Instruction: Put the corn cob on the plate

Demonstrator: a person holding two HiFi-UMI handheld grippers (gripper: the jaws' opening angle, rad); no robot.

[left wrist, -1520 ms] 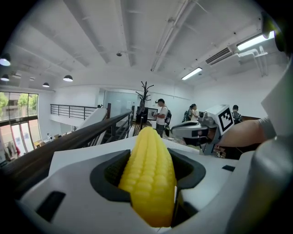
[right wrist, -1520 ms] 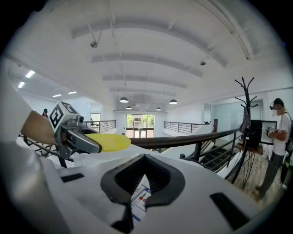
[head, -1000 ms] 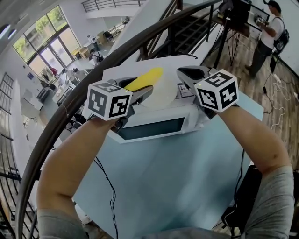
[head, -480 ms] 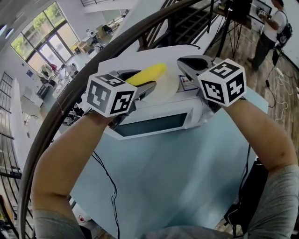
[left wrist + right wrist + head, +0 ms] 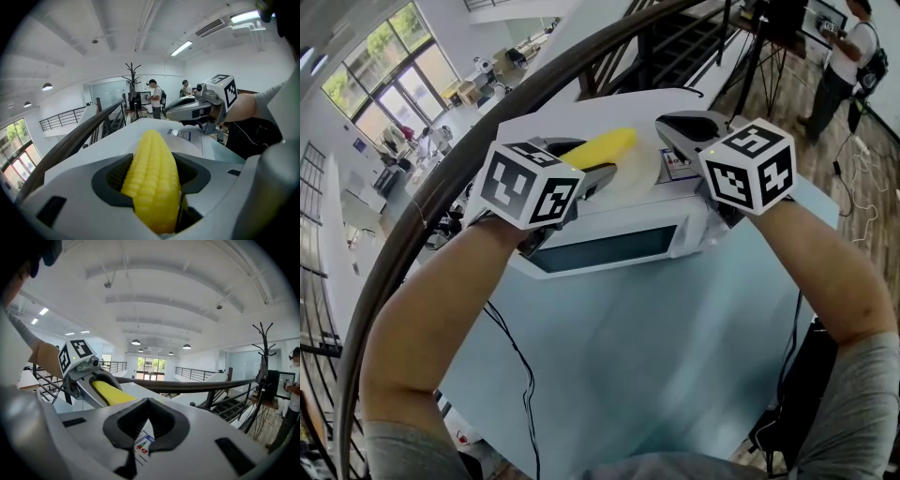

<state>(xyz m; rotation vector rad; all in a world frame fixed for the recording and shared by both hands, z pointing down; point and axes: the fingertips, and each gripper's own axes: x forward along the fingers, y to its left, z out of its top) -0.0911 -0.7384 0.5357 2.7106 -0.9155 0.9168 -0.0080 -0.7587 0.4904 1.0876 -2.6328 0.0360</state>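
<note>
while the left gripper clamps the corn cob between well-parted jaws, the right gripper is closed, holding nothing.

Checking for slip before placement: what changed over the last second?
The left gripper rolled slightly, so its marker cube now sits more tilted. It stays shut on the corn cob, held by the plate and not let go. The right gripper, with nothing between its jaws, the plate and the microwave stayed as they were.
</note>
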